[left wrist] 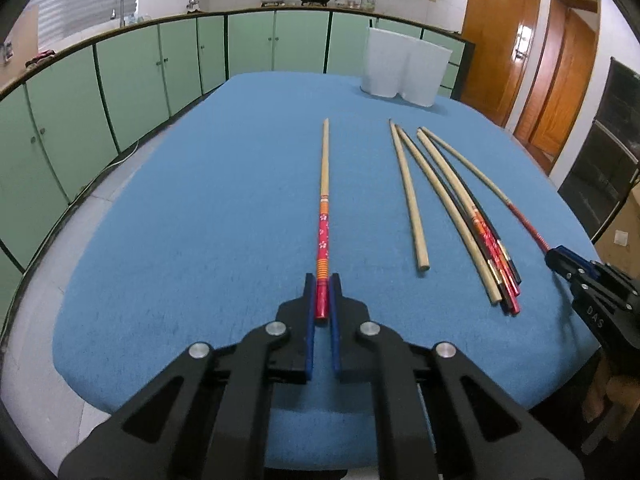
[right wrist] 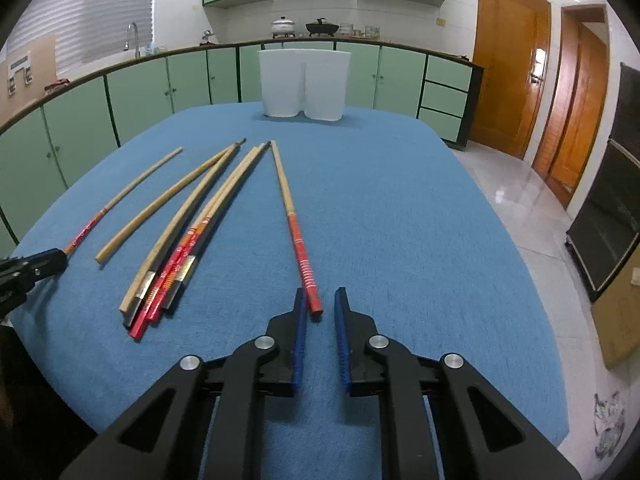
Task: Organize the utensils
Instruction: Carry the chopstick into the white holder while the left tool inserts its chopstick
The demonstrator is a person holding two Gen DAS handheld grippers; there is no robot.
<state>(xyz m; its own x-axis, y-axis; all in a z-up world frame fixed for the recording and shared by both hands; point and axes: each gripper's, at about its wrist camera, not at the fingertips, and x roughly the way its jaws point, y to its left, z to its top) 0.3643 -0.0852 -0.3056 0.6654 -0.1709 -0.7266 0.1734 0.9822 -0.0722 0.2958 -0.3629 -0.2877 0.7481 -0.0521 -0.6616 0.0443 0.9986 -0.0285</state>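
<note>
Several chopsticks lie on a blue cloth-covered table (left wrist: 200,200). My left gripper (left wrist: 322,280) is shut on the red end of a floral-patterned chopstick (left wrist: 323,216) that points away along the table. My right gripper (right wrist: 320,296) is open around the red end of a striped chopstick (right wrist: 298,240), which lies on the cloth between the fingers. A bundle of chopsticks (right wrist: 188,240) lies between the two grippers, with one plain wooden chopstick (left wrist: 408,196) beside it. The white utensil holder (right wrist: 304,84) stands at the far edge.
The table's right edge drops to a tiled floor (right wrist: 520,200). Green cabinets (left wrist: 120,76) run behind and to the left. Wooden doors (right wrist: 516,64) are at the right. A cardboard box (right wrist: 620,304) sits on the floor.
</note>
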